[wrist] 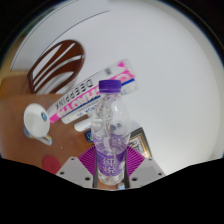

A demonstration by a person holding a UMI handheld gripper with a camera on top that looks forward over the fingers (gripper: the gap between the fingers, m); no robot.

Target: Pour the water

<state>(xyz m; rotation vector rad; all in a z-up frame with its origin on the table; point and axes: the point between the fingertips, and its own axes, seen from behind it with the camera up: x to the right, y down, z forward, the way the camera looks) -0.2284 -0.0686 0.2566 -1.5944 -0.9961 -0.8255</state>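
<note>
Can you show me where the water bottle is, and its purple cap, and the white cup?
water bottle (110, 140): gripper view, on its clear body, held between the jaws.
purple cap (109, 88): gripper view, on the cap's top.
white cup (37, 122): gripper view, on its rim, beside the bottle.

claw (110, 172) clamped on clear water bottle (109, 140) w/ purple cap, upright.

Ahead: we're blocked by bottle (108, 140) between the fingers.
Left of bottle: white cup (37, 122), box (95, 95).
Right of bottle: open.
</note>
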